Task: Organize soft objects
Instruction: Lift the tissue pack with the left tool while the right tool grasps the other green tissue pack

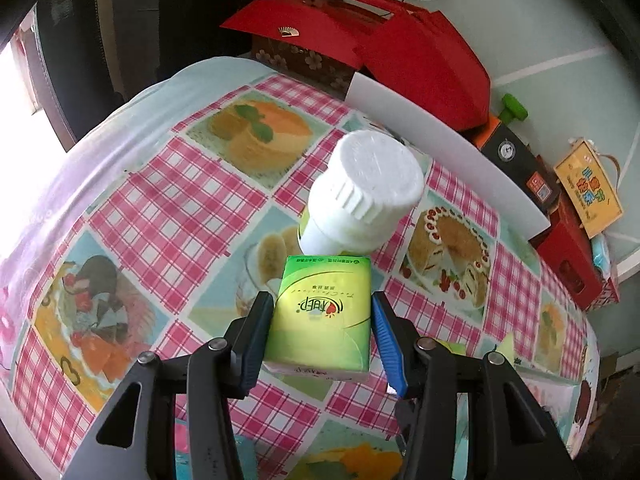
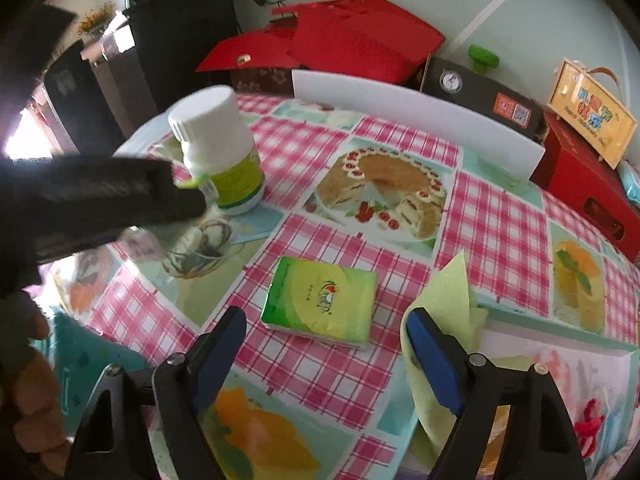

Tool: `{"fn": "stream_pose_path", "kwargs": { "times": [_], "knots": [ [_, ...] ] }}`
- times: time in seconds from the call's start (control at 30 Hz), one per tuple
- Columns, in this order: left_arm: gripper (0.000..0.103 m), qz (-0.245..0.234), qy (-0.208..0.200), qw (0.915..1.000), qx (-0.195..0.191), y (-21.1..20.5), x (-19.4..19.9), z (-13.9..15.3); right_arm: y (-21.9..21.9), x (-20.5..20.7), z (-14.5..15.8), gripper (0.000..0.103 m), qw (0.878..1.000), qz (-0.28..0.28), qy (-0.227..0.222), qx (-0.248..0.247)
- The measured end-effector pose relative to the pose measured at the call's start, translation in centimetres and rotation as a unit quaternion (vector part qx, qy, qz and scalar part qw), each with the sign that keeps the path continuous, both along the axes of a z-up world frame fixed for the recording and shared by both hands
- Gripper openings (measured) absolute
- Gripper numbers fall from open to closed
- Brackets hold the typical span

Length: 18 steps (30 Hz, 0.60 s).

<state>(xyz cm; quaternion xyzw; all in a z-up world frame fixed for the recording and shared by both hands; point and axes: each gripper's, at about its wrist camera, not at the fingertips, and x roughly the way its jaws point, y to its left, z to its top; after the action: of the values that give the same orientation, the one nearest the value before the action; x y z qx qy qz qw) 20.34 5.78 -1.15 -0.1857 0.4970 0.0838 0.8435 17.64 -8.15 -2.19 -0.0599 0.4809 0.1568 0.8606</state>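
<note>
A green tissue pack (image 1: 320,316) sits between the blue pads of my left gripper (image 1: 322,312), which is closed on it above the checked tablecloth (image 1: 160,184). A second green tissue pack (image 2: 322,304) lies flat on the cloth, just ahead of my right gripper (image 2: 332,340), which is open and empty. A pale green cloth (image 2: 444,304) lies by the right gripper's right finger (image 2: 434,360). The left gripper's black arm (image 2: 100,196) crosses the right wrist view at the left.
A white bottle with a ribbed cap (image 1: 360,196) stands just beyond the held pack; it also shows in the right wrist view (image 2: 220,152). A white board (image 2: 416,124), red boxes (image 2: 352,44) and a yellow box (image 2: 592,112) line the far edge.
</note>
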Motion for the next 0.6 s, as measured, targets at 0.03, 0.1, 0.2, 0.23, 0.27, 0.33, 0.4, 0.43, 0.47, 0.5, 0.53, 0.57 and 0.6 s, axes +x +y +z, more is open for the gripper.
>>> {"fn": "stream_pose_path", "kwargs": {
  "times": [0.03,0.1,0.2,0.23,0.27,0.33,0.4,0.43,0.47,0.5,0.53,0.57,0.6],
  "knots": [
    [0.051,0.001,0.0,1.0,0.0,0.1,0.0,0.0,0.1,0.1,-0.3,0.084,1.0,-0.003,0.005,-0.002],
    [0.051,0.003,-0.001,1.0,-0.003,0.3,0.0,0.0,0.2,0.4,-0.7,0.084,1.0,-0.008,0.012,-0.004],
    [0.051,0.003,-0.002,1.0,-0.006,0.4,-0.1,0.0,0.4,0.5,-1.1,0.084,1.0,-0.011,0.018,-0.006],
    [0.051,0.003,-0.002,1.0,-0.007,0.4,-0.1,0.0,0.4,0.6,-1.3,0.084,1.0,-0.012,0.02,-0.007],
    [0.051,0.004,-0.002,1.0,-0.008,0.5,-0.1,0.0,0.5,0.6,-1.3,0.084,1.0,-0.013,0.021,-0.007],
    [0.051,0.004,-0.002,1.0,-0.009,0.5,-0.1,0.0,0.6,0.7,-1.5,0.083,1.0,-0.015,0.023,-0.006],
    [0.051,0.005,-0.002,0.9999,-0.009,0.5,-0.1,0.0,0.7,0.8,-1.6,0.083,1.0,-0.016,0.023,-0.006],
    [0.051,0.006,-0.002,0.9999,-0.009,0.5,-0.1,0.1,0.6,0.8,-1.7,0.083,1.0,-0.017,0.024,-0.005],
    [0.051,0.006,-0.002,0.9999,-0.009,0.5,-0.1,0.1,0.6,0.8,-1.7,0.082,1.0,-0.019,0.024,-0.004],
    [0.051,0.007,-0.002,0.9999,-0.008,0.5,-0.1,0.1,0.5,0.9,-1.7,0.082,1.0,-0.02,0.024,-0.002],
    [0.051,0.007,-0.003,1.0,-0.007,0.5,-0.2,0.1,0.5,0.9,-1.7,0.079,0.999,-0.021,0.024,0.0],
    [0.051,0.007,-0.003,1.0,-0.006,0.5,-0.2,0.1,0.5,0.9,-1.8,0.076,0.999,-0.022,0.024,0.001],
    [0.051,0.007,-0.003,1.0,-0.006,0.4,-0.2,0.1,0.5,0.9,-1.8,0.075,0.999,-0.021,0.025,0.002]
  ]
}}
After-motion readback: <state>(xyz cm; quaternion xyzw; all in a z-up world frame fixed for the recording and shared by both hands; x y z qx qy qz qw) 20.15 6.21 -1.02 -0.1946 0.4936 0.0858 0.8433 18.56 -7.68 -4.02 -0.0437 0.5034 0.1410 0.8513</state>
